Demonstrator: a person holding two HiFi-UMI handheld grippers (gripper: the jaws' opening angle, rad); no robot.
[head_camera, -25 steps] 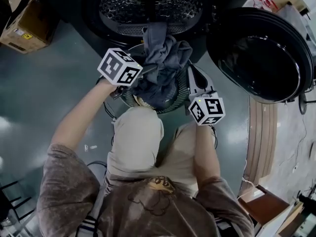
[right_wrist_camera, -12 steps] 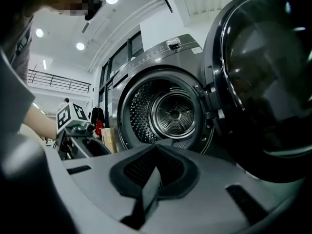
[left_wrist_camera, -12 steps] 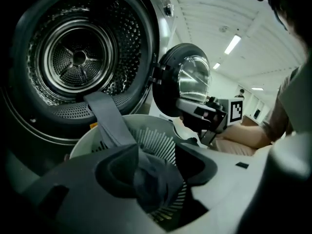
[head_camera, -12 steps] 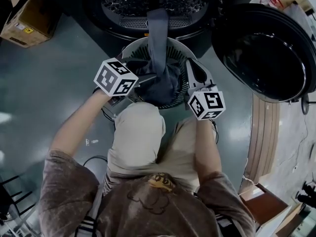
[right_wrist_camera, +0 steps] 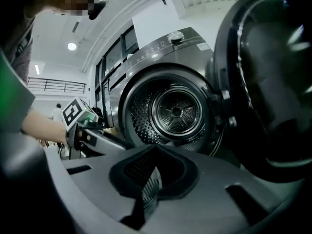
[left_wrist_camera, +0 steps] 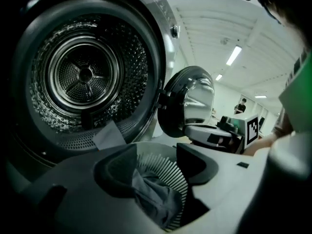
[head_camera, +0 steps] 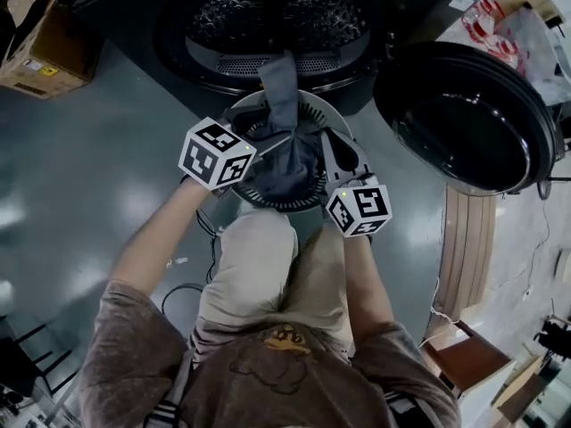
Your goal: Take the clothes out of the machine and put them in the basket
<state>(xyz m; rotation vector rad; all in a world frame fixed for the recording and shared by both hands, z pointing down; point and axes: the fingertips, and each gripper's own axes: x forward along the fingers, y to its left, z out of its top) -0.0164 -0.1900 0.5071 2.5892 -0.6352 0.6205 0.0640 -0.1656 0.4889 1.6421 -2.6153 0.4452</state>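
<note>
Head view: we see a grey fabric garment (head_camera: 282, 86) trailing from the dark front-loading washing machine (head_camera: 268, 16) into the round white slatted plastic basket (head_camera: 314, 107).

Left gripper view: our left gripper (left_wrist_camera: 156, 152) has just been opening. Its jaws stand apart and the garment lies loose below them.

Right gripper view: our right gripper (right_wrist_camera: 156, 150) has its tips together on nothing.
</note>
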